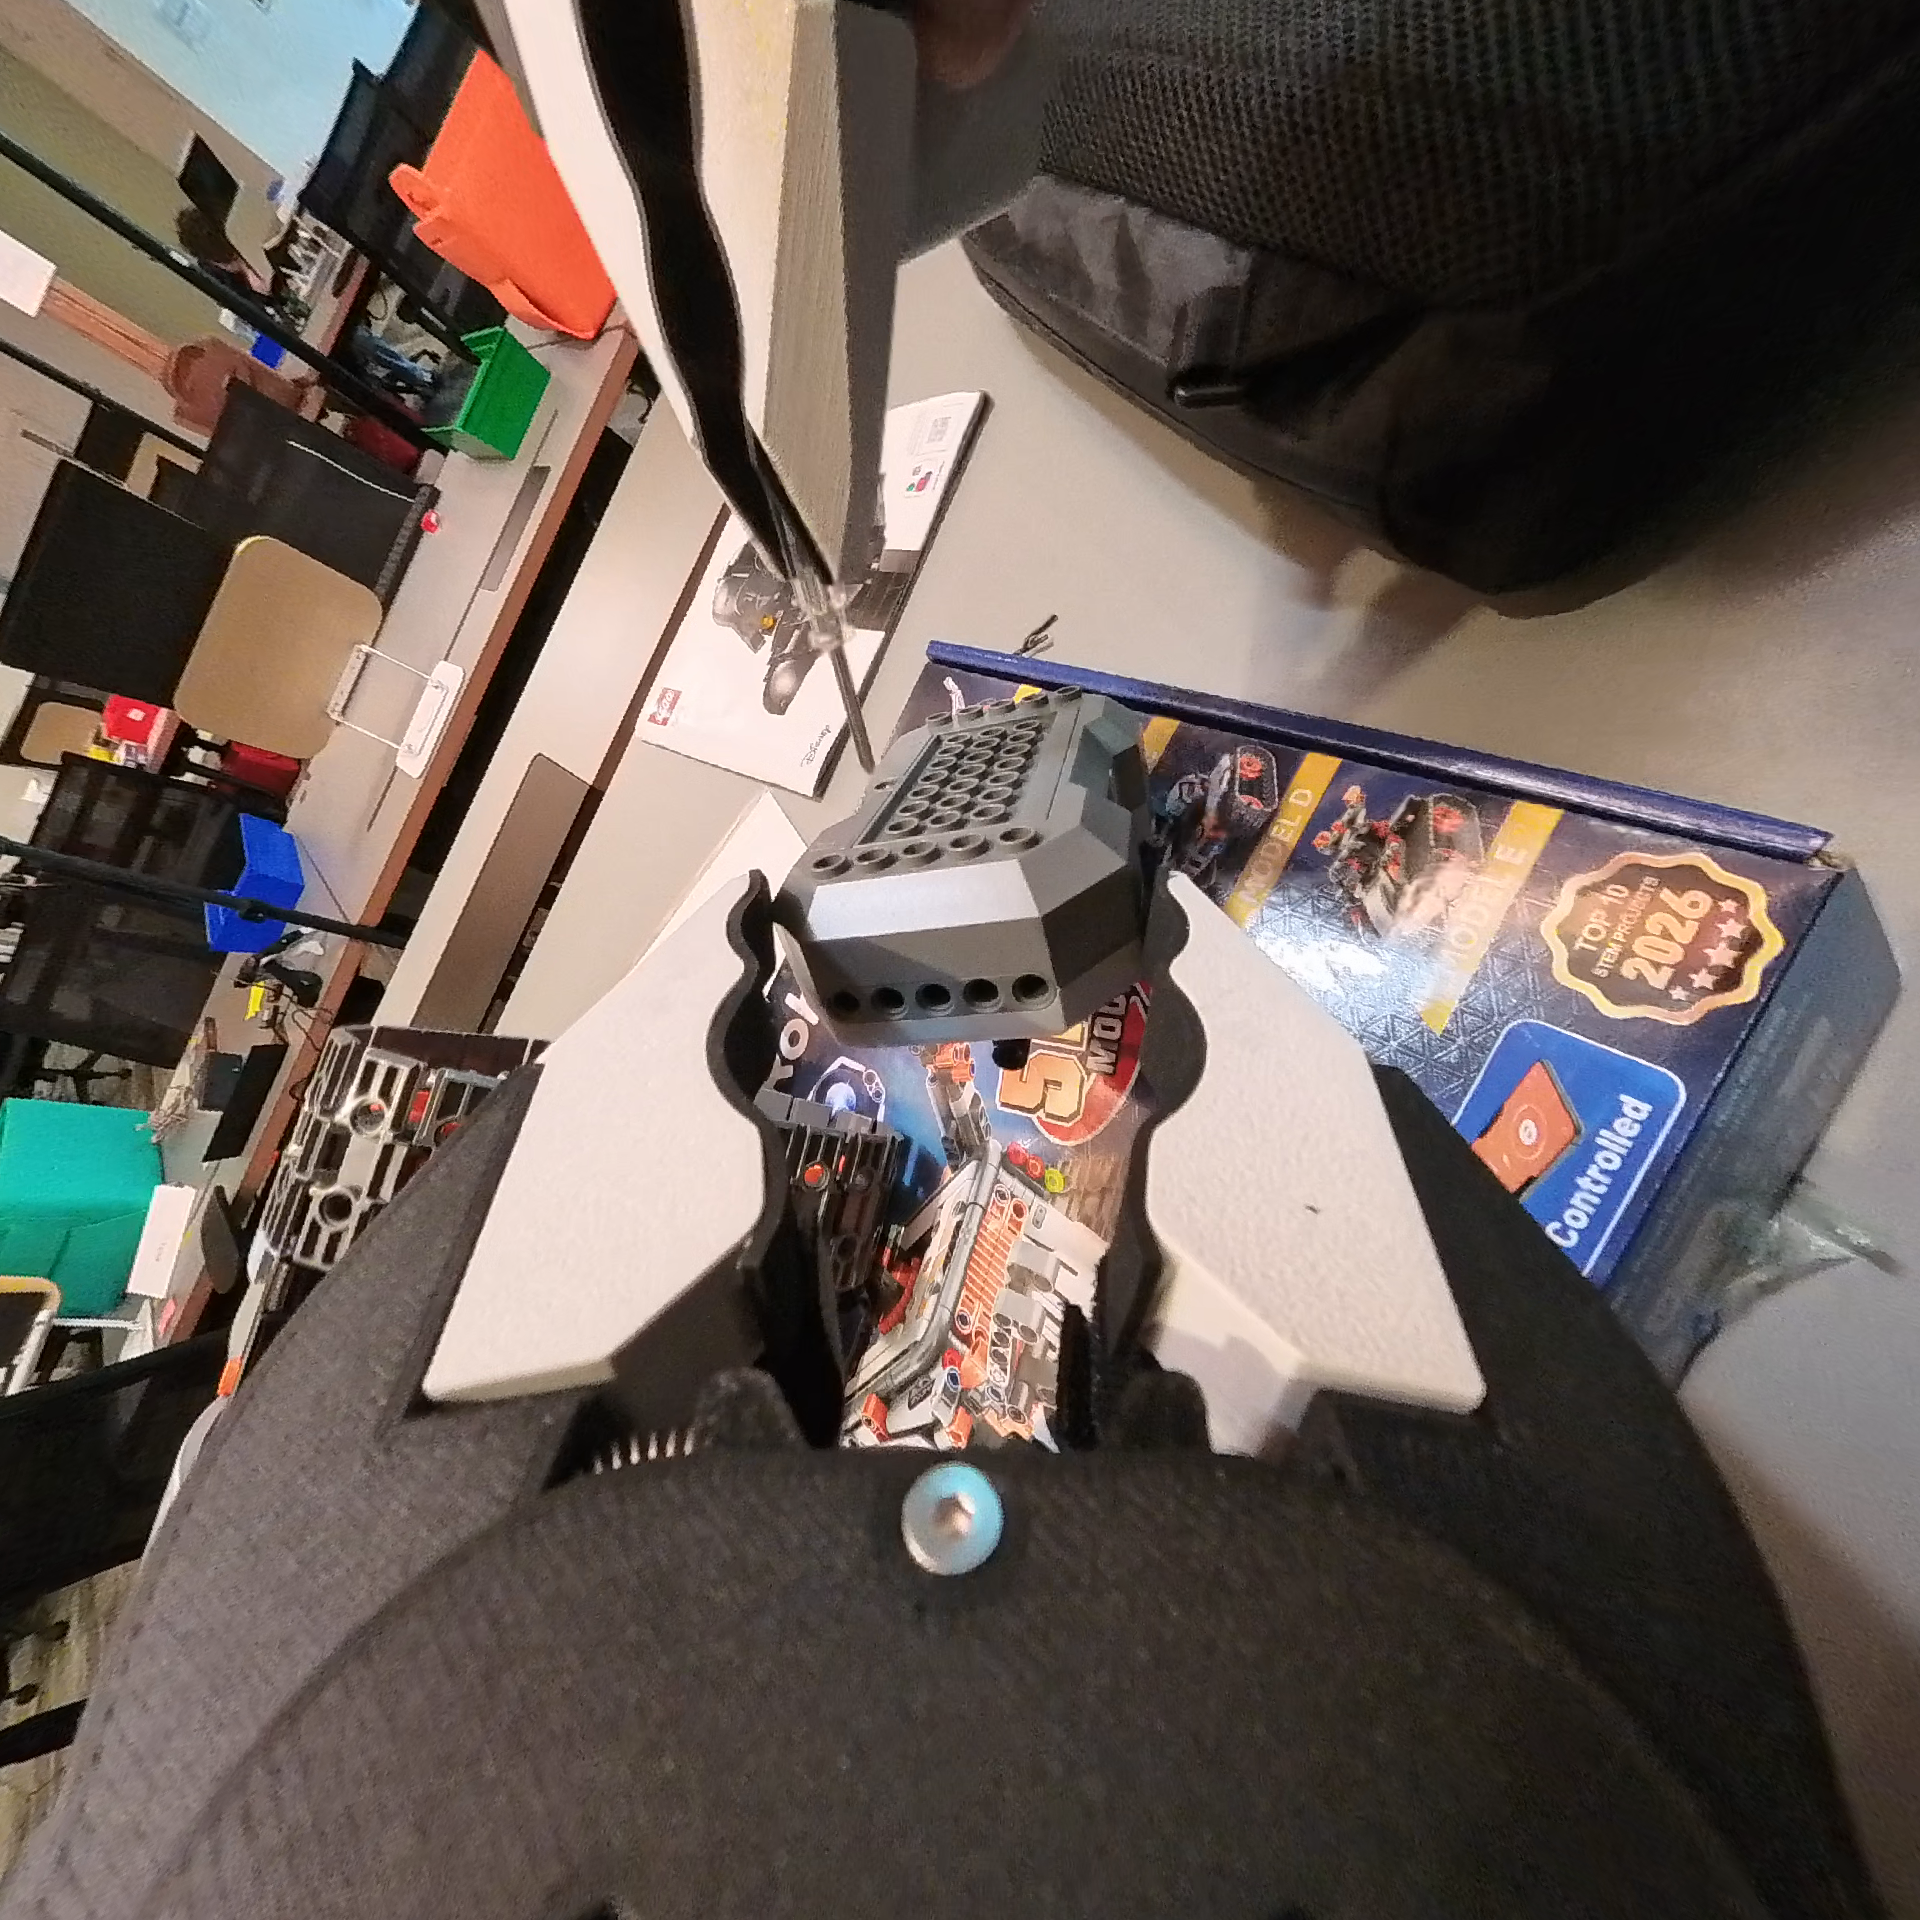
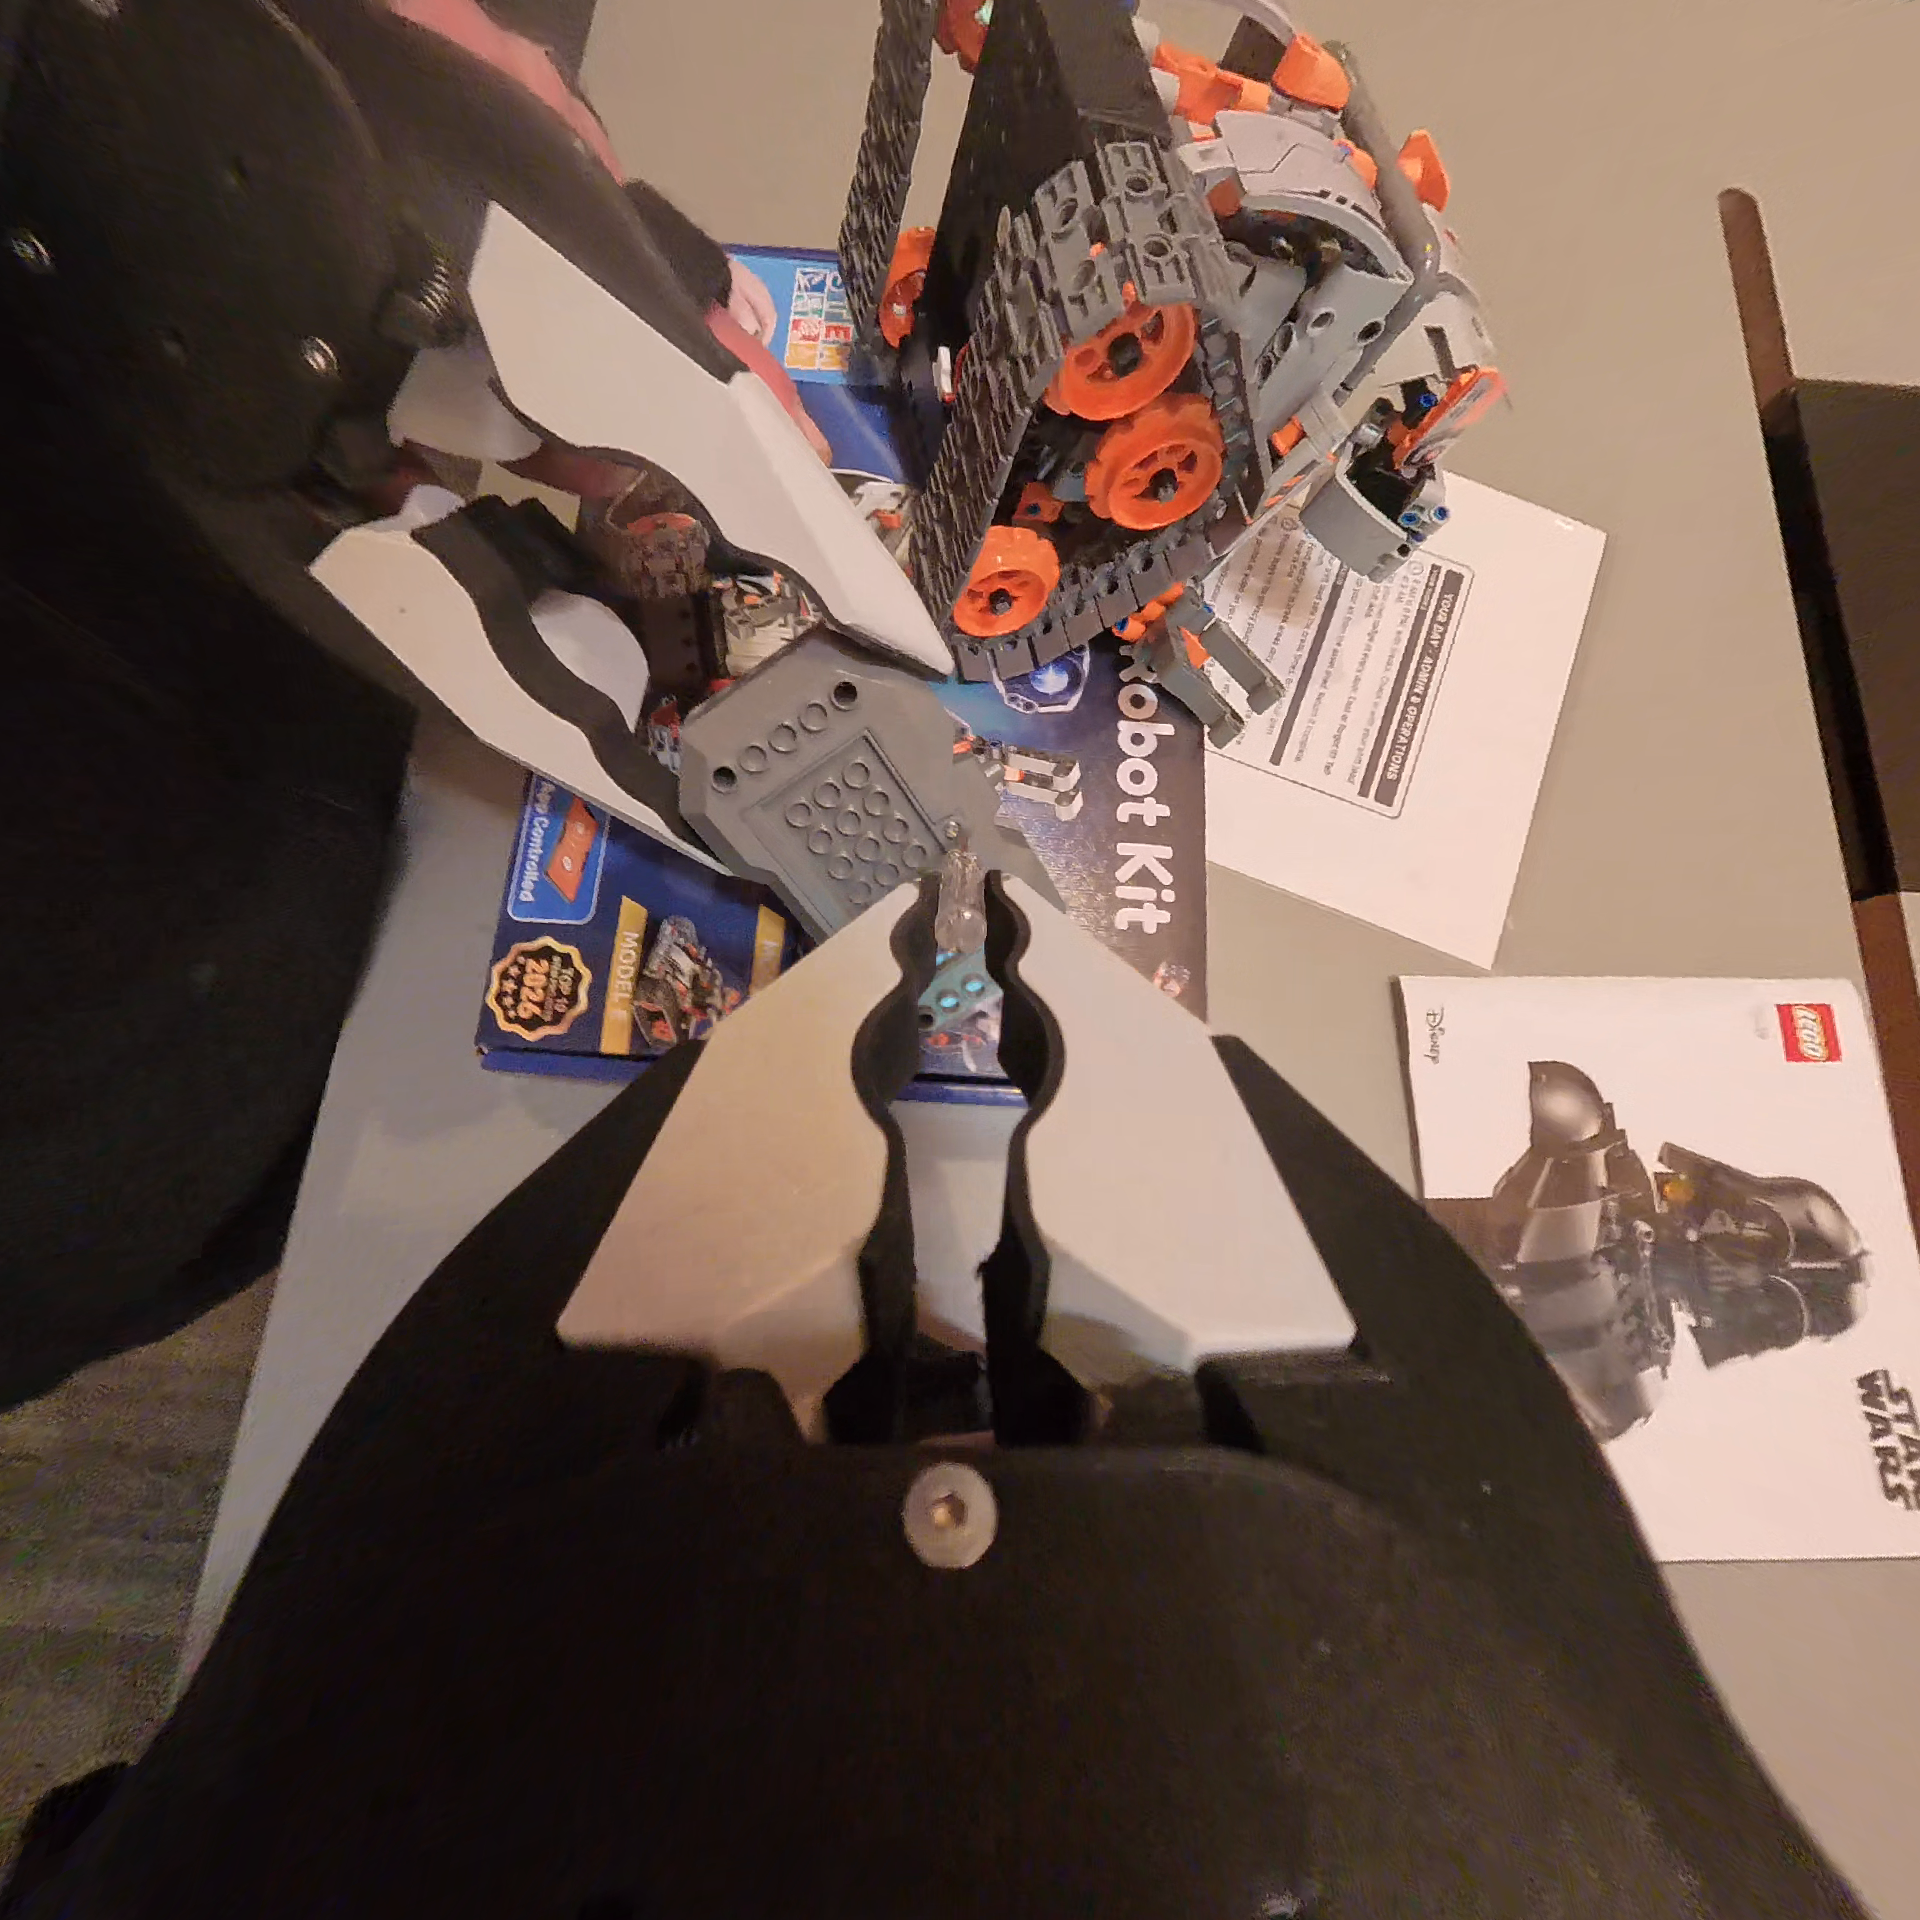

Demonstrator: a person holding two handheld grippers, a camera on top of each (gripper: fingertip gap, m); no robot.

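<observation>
My left gripper [image 1: 966,883] is shut on a grey studded brick block [image 1: 966,831] and holds it above a blue kit box [image 1: 1558,935]. The block has rows of round holes along its sides. My right gripper [image 2: 958,883] is shut on a small clear piece [image 2: 961,904], whose tip is close to the edge of the grey block [image 2: 831,790]. In the left wrist view the right gripper [image 1: 816,603] comes in from the top with the clear piece [image 1: 823,615] a short way from the block. The left gripper [image 2: 821,758] shows at the upper left of the right wrist view.
A grey, black and orange tracked model [image 2: 1143,416] stands partly on the blue box [image 2: 623,935]. A printed white sheet [image 2: 1403,707] and a brick-set booklet [image 2: 1662,1247] lie on the grey table [image 2: 1558,208]. A black backpack [image 1: 1455,260] sits beside the box. The left gripper's tips are roughly 6 cm from the right gripper's. The black backpack [image 1: 1455,260] is about equally far from each gripper, around 15 cm.
</observation>
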